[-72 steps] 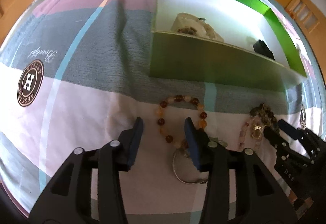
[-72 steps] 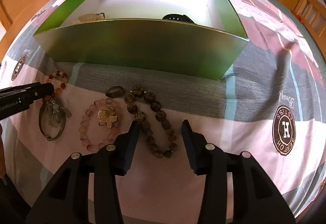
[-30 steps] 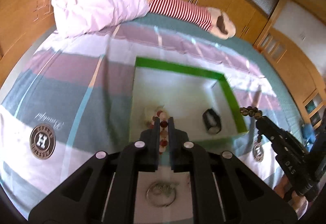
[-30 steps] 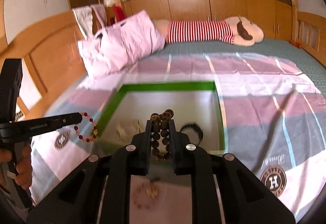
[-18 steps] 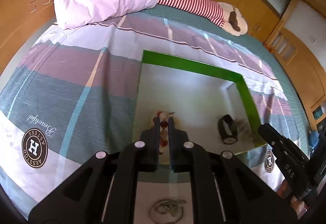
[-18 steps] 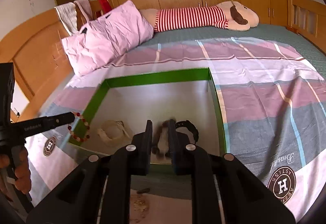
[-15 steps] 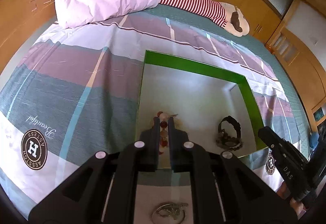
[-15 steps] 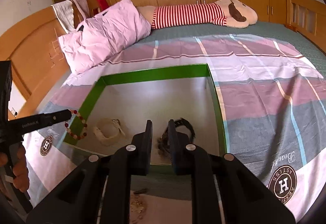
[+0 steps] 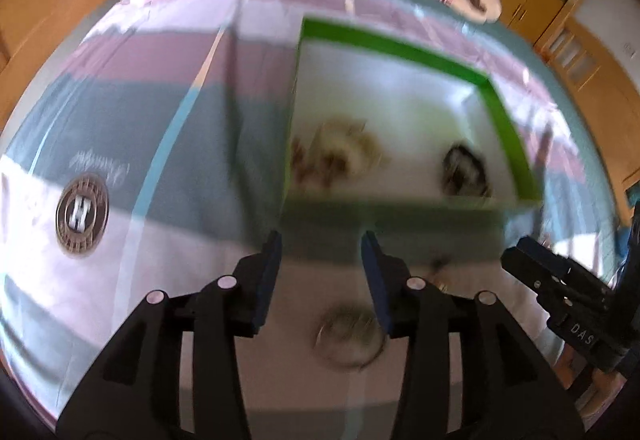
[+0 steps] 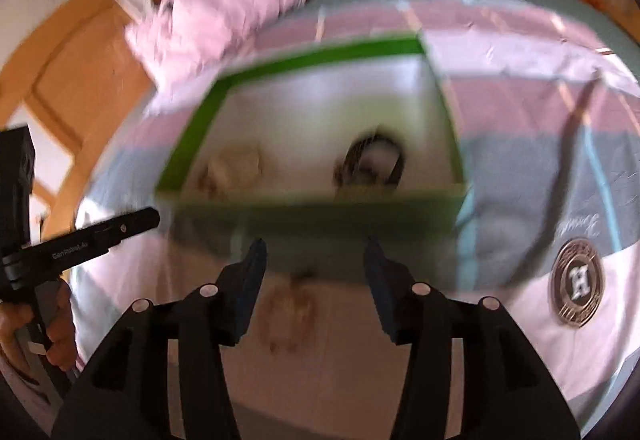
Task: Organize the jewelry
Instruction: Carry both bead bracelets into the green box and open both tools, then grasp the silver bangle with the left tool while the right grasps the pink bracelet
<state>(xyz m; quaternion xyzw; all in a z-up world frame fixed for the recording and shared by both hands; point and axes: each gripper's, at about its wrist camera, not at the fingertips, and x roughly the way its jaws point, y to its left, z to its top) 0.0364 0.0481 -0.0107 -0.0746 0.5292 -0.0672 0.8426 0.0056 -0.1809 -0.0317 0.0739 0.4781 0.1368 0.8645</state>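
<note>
Blurred bed (image 9: 168, 128) and green box (image 9: 400, 52), both views smeared.

Inside box, smudged beaded bracelets (image 9: 320, 160) left, dark ones (image 10: 372, 160) right, dropped since half a second ago. Left gripper (image 9: 322, 272) and right gripper (image 10: 316, 268) now spread wide, empty. Ring-shaped piece (image 9: 350, 336) on bedspread, unclear.

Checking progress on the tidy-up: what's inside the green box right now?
Inside the green box, a pale, brownish cluster of jewelry lies at its left and a dark ring-shaped piece at its right. Motion blur hides which pieces they are; the near wall covers the floor's front edge.
</note>
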